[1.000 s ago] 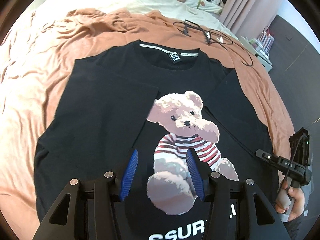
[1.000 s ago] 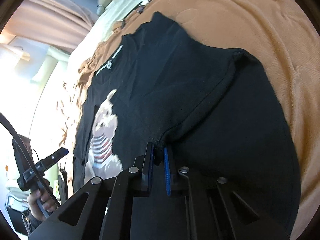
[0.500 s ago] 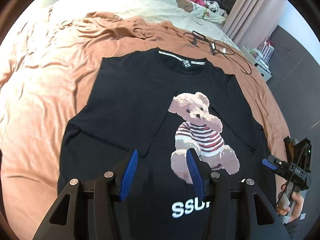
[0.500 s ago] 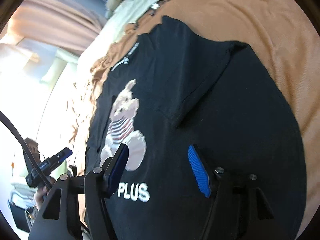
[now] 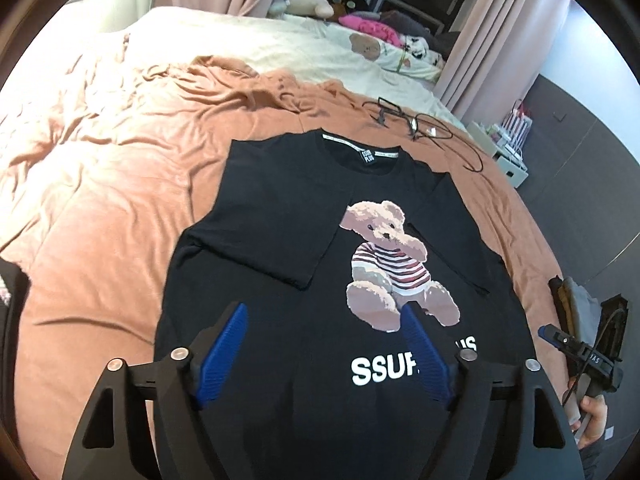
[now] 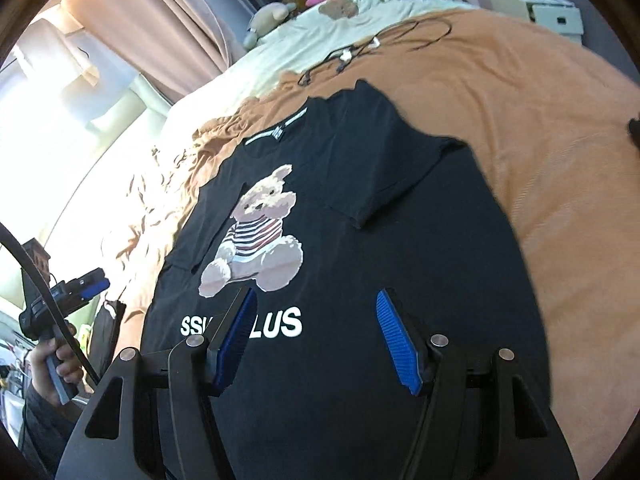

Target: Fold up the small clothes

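- The shirt (image 5: 280,216) lies face up on the bed (image 5: 100,184), spread over a tan blanket (image 5: 120,240), bear print (image 5: 390,264) upward and collar (image 5: 360,152) at the far end from both claws.
- Both sleeves are already turned in over the chest; the left sleeve (image 5: 272,240) lies just ahead of the left claw (image 5: 328,348), the right sleeve (image 6: 384,176) ahead of the right claw (image 6: 316,336).
- The left claw hovers above the hem end with its jaws spread wide and nothing between them.
- The right claw is likewise wide open and empty, above the lettering (image 6: 280,324), a little towards the shirt's right side.
- My guess is the next step is the lengthwise fold, hem brought up to the collar.
- To do it well, each claw should drop to the hem behind it, one near each bottom corner, and pinch both layers of cloth.
- The hem itself sits under the claws and I can't quite see it, so feel for the edge rather than bite blanket.
- Lift both corners together and level, carry them forward over the bear, and lay them square on the shoulders so the sleeves stay tucked.
- Mind the cables (image 5: 424,128) beyond the collar; they are well clear but near the landing end.
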Action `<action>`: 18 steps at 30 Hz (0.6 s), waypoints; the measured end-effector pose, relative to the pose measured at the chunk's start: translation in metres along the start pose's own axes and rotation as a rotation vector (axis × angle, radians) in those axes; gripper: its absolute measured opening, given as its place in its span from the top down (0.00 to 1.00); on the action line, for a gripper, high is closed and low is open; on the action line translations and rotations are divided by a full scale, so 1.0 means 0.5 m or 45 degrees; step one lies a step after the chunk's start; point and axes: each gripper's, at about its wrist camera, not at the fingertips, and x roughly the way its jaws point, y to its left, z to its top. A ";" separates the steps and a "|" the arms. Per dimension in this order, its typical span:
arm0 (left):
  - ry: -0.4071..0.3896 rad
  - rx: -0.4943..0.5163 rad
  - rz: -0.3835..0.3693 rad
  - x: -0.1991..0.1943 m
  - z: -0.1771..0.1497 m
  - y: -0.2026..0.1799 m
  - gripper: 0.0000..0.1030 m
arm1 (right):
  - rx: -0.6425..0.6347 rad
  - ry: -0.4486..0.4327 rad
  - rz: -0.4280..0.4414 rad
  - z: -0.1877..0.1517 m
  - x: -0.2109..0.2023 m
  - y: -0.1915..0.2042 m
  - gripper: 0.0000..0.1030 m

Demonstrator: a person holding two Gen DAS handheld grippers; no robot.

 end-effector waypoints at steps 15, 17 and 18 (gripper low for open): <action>-0.018 -0.040 0.047 -0.025 -0.021 0.059 0.22 | -0.108 -0.009 -0.216 0.015 -0.038 0.038 0.41; -0.010 -0.039 0.059 -0.014 -0.018 0.069 0.22 | -0.119 0.006 -0.237 0.032 -0.027 0.043 0.41; -0.006 -0.039 0.065 -0.007 -0.016 0.075 0.22 | -0.125 0.010 -0.238 0.043 -0.023 0.038 0.41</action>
